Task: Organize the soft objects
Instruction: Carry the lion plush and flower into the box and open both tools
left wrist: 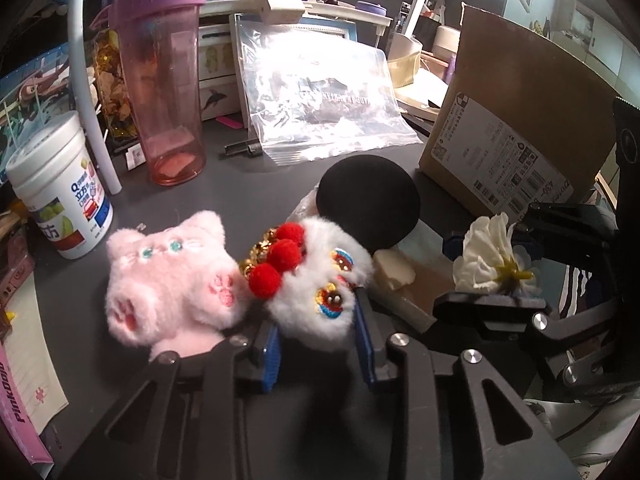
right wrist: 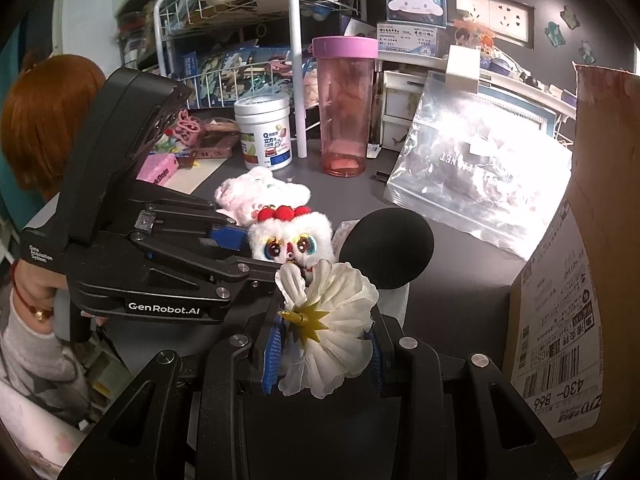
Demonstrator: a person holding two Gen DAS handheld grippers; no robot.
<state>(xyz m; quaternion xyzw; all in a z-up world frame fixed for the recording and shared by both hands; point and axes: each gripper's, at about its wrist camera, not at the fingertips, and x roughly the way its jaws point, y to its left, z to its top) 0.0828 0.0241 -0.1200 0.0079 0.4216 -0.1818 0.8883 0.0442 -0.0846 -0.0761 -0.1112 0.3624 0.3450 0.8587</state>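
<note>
Soft toys sit close together on the dark desk [left wrist: 224,196], and each gripper has one. The left gripper [left wrist: 318,344] squeezes a white fluffy lion toy [left wrist: 320,300] between its blue pads, low over the desk. The toy's red pompoms [left wrist: 280,260] touch the pink plush cat [left wrist: 168,276] lying just beside it. It looks like the person wants the fluffy toys side by side in one spot.

The right gripper [right wrist: 326,352] pinches a white cloth flower [right wrist: 332,340] with a yellow star middle. It holds the flower up, near the lion toy and in front of the black foam ball [right wrist: 386,246]. The flower is thin and floppy, so a tight pinch keeps it from slipping out.

A cardboard box [right wrist: 592,240] stands open on the right, near the toys. It may be where the soft things go, but that is only a guess. The pink tumbler [left wrist: 160,80] and white tub [left wrist: 60,196] stand well apart at the back.
</note>
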